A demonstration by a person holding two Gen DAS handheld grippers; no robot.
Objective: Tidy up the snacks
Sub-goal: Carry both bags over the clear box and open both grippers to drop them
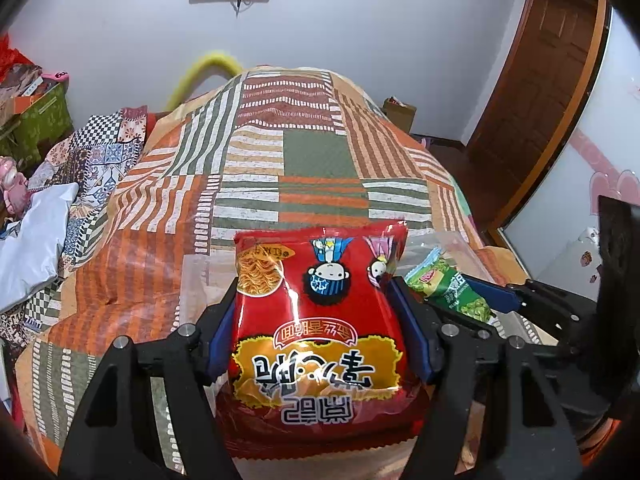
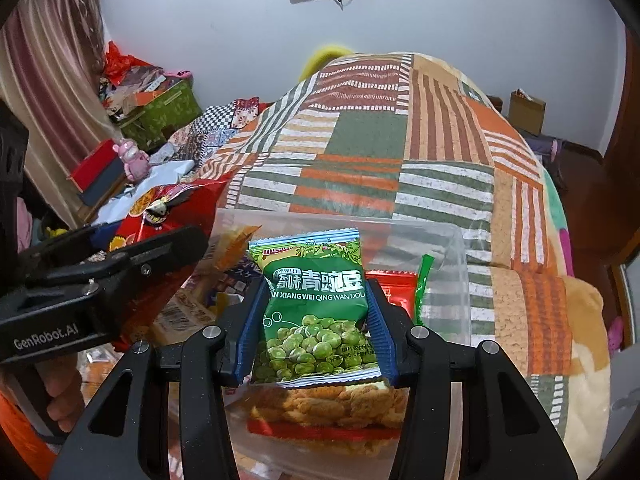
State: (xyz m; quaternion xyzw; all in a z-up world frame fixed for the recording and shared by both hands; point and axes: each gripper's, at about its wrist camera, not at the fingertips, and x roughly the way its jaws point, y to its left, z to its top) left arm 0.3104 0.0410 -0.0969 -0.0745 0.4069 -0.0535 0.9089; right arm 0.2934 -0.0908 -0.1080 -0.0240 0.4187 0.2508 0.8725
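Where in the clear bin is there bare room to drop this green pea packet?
The clear plastic bin's far right corner looks bare, bordered by its right wall and the green stick packet. Its left and near parts are crowded with snacks. The right gripper holds the green pea packet above them.

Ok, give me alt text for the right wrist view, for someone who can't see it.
The right hand-held gripper grips a green pea snack packet above a clear plastic container of snacks on a patchwork bedspread. The left hand-held gripper's black body holds a red bag.
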